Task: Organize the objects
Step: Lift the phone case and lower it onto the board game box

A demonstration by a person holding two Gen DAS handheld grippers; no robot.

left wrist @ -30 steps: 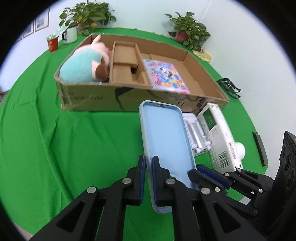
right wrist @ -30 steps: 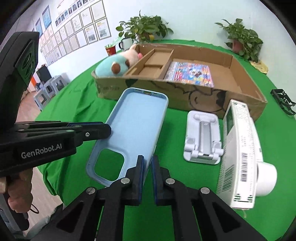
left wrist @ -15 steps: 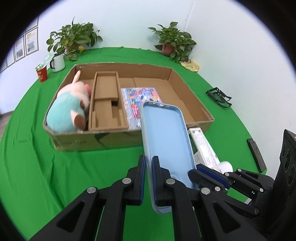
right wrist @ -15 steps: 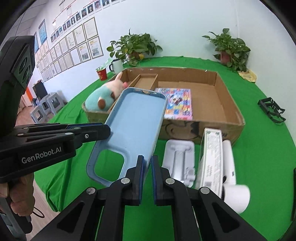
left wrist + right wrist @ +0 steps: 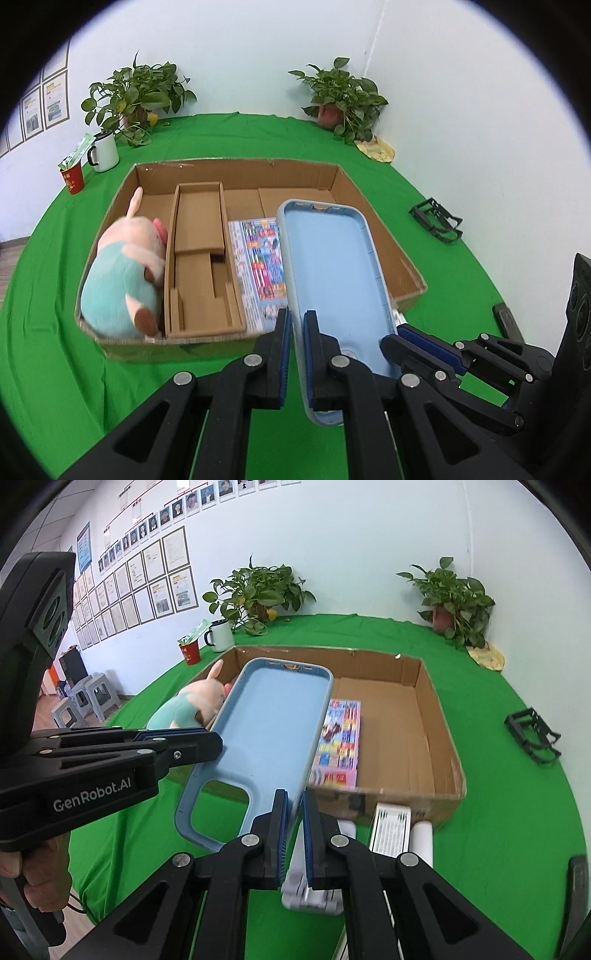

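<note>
A light blue phone case (image 5: 332, 280) is held in the air by both grippers, above the front of the open cardboard box (image 5: 373, 206). My left gripper (image 5: 297, 332) is shut on the case's left edge. My right gripper (image 5: 293, 812) is shut on its right edge near the camera cut-out; the case (image 5: 273, 731) hides part of the box in that view. In the box (image 5: 439, 716) lie a plush pig (image 5: 122, 273), a cardboard insert (image 5: 201, 266) and a colourful booklet (image 5: 258, 258).
A white phone stand (image 5: 317, 890) and a white carton (image 5: 388, 823) lie on the green cloth in front of the box. A black folding frame (image 5: 436, 219) sits right. A white mug (image 5: 105, 151), red cup (image 5: 72, 177) and two potted plants stand behind.
Both grippers have lifted the phone case off the cloth and carried it up and forward, from in front of the box to over its front part. Both stay shut on it.
</note>
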